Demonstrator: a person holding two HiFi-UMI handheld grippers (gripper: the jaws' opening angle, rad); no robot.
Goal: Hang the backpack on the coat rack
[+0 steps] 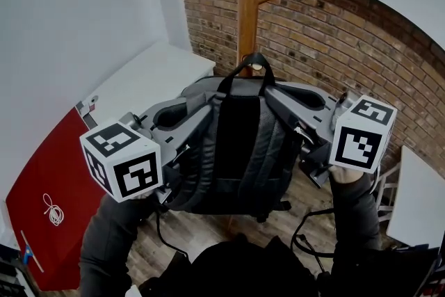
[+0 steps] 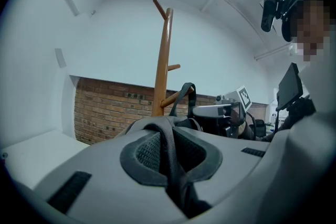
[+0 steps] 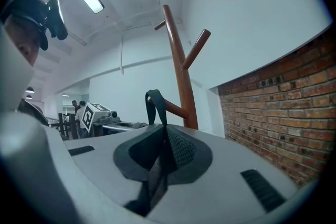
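In the head view, the backpack (image 1: 233, 142) is hanging in the middle of the frame with its back panel facing the camera, spread between the two grippers. The left gripper (image 1: 182, 108) is clamping the left shoulder strap (image 1: 186, 163) near its top, and the right gripper (image 1: 288, 97) is doing the same with the right shoulder strap (image 1: 293, 139). Holding both straps high and apart is probably keeping the bag level and its carry loop (image 1: 254, 62) standing open. That loop is sitting at the upper centre, right against the pole of the coat rack (image 1: 248, 3), with the brick wall (image 1: 327, 45) behind.

In the left gripper view, the jaws are pinching webbing at the bottom centre, so this grip is firm. Towards the middle right, the loop is wrapping over the tip of the lower peg (image 2: 176, 98).

In the right gripper view, the jaws are likewise squeezing strap webbing at the lower centre. The loop is rising just above them, in front of the peg. I cannot tell whether the peg is already bearing the weight, so easing the bag down before letting go seems wise.
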